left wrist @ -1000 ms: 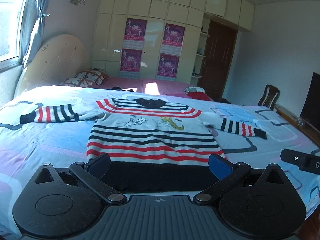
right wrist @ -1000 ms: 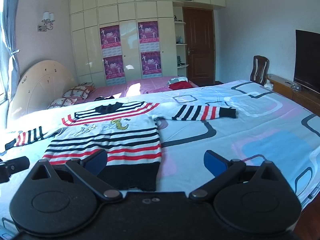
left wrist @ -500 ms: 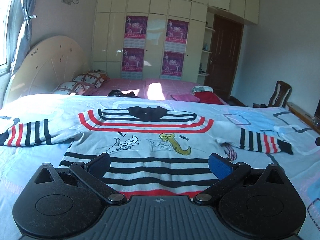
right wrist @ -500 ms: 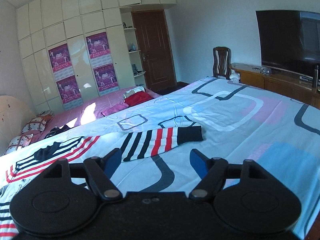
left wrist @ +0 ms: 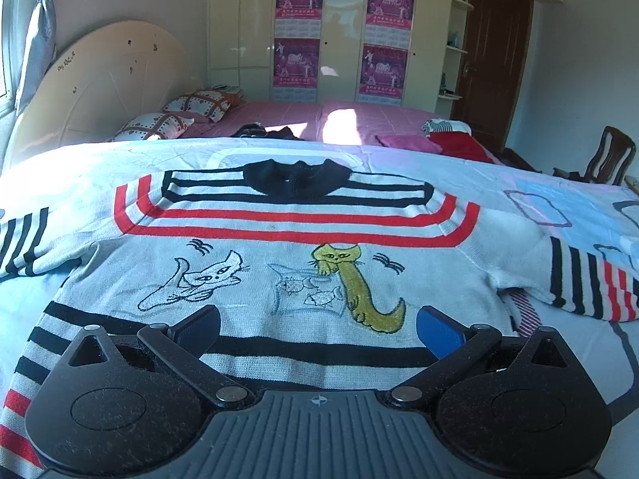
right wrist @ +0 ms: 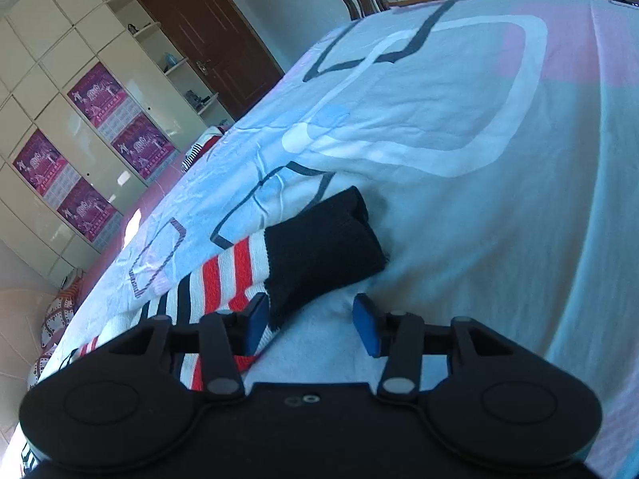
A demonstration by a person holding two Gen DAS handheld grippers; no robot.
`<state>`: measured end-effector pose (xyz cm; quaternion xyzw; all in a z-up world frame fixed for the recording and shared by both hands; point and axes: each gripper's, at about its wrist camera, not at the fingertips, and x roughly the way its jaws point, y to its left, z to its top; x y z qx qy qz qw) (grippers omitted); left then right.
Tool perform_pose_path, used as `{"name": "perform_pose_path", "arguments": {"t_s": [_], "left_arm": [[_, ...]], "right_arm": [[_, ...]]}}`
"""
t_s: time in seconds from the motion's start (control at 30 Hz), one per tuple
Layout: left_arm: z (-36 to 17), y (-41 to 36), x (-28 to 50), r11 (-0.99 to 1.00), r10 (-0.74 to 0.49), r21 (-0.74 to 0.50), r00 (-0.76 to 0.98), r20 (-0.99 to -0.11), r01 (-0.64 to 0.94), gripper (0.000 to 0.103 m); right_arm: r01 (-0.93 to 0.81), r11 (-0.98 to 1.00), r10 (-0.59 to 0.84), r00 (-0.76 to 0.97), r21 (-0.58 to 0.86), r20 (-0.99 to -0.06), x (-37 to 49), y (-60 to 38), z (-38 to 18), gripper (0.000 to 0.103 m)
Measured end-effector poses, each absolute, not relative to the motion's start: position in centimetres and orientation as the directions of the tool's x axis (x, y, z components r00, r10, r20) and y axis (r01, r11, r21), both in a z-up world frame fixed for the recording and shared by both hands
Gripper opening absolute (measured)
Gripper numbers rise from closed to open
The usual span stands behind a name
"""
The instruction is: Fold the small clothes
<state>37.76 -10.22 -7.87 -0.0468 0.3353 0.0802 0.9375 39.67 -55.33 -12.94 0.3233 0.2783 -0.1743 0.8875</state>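
My right jaws (right wrist: 311, 321) have just been closing, still apart, black cuff (right wrist: 323, 251) of the striped knit sweater (left wrist: 287, 263) barely between them; left jaws (left wrist: 317, 329) wide apart over its chest. Sweater's flat on the bed (right wrist: 459, 183). Risk: pinching bedsheet or missing the cuff edge.

The sweater (left wrist: 303, 239) is white knit with black and red stripes, a black collar, plus a white cat and a yellow cat stitched on the chest. Its sleeve (right wrist: 247, 275) goes white, black and red stripes and ends in a plain black cuff (right wrist: 323, 255). The bedsheet (right wrist: 459, 127) is pale blue with pink patches and white and dark rounded-square outlines. The far bed (left wrist: 303, 119) is pink, with checked pillows (left wrist: 199, 103). The cream wardrobe (left wrist: 343, 20) has magenta posters (left wrist: 297, 0). The door (left wrist: 495, 60) is dark brown. Both grippers are black with blue pads (left wrist: 439, 335).
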Motion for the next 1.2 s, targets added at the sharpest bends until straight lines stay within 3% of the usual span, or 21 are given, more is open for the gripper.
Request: {"name": "perform_pose_path", "arguments": {"t_s": [0.1,0.23,0.4,0.63,0.9,1.03,1.17,1.2], "left_arm": [[-8.5,-9.3,38.8,0.975,0.146,-0.032,0.741,-0.655,-0.22,0.103],[-8.5,-8.4,39.5,0.969,0.164,-0.031,0.736,-0.656,-0.243,0.103],[-8.4,-6.5,40.0,0.961,0.181,-0.043,0.739,-0.649,-0.273,0.103],[-8.7,-2.5,40.6,0.957,0.185,-0.051,0.737,-0.65,-0.285,0.103],[-8.4,4.6,40.2,0.957,0.178,-0.069,0.759,-0.627,-0.282,0.103],[-8.7,9.0,39.3,0.953,0.212,-0.035,0.744,-0.633,-0.301,0.103],[-9.5,13.0,38.6,0.94,0.236,-0.031,0.715,-0.658,-0.339,0.103],[-9.7,13.5,38.6,0.938,0.237,-0.033,0.71,-0.663,-0.344,0.103]], "right_arm": [[0.464,0.739,-0.115,0.801,0.488,-0.588,40.5,-55.1,-13.4,0.056],[0.486,0.728,-0.129,0.79,0.483,-0.599,41.3,-55.6,-13.7,0.03],[0.493,0.755,-0.157,0.776,0.432,-0.611,42.5,-55.9,-13.3,0.009],[0.377,0.887,-0.194,0.829,0.268,-0.525,43.9,-49.5,-8.5,0.008],[0.023,0.991,0.032,0.916,0.131,-0.4,45.3,-32.4,-4.1,0.008],[-0.177,0.979,0.202,0.888,0.098,-0.414,45.9,-23.2,-4.8,0.008],[-0.309,0.946,0.316,0.808,0.1,-0.497,46.7,-15.7,-7.9,0.009],[-0.338,0.937,0.331,0.782,0.087,-0.529,46.9,-14.2,-8.9,0.016]]}}
